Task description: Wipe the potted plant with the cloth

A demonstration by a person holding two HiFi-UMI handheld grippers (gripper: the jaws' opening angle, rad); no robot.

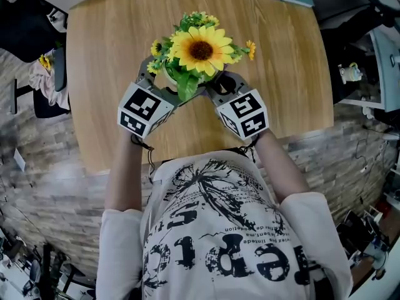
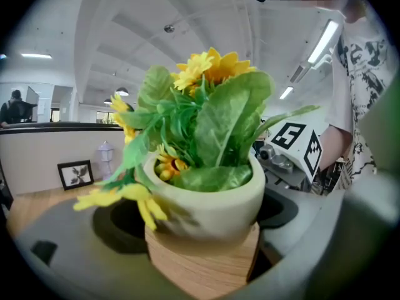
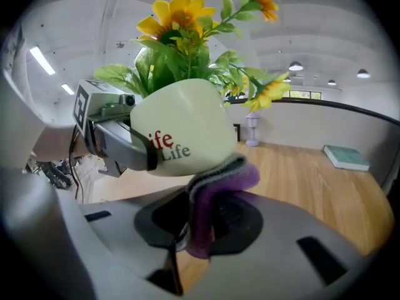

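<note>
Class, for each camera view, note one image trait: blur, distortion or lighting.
Head view: sunflower sharp, room edges bowed by the wide lens. Left gripper view: fisheye circle with dark corners, pot close and slightly smeared. Right gripper view: purple cloth and near jaws soft, pot lettering sharper.

My rig's wearer had on a white short-sleeved T-shirt (image 1: pixel 225 242) with black distressed print; the grey left gripper (image 1: pixel 156 77) and right gripper (image 1: pixel 222 86) each bore 1 white cube (image 1: pixel 144 108) of black square markers, with a thin black cable (image 1: pixel 150 158).
</note>
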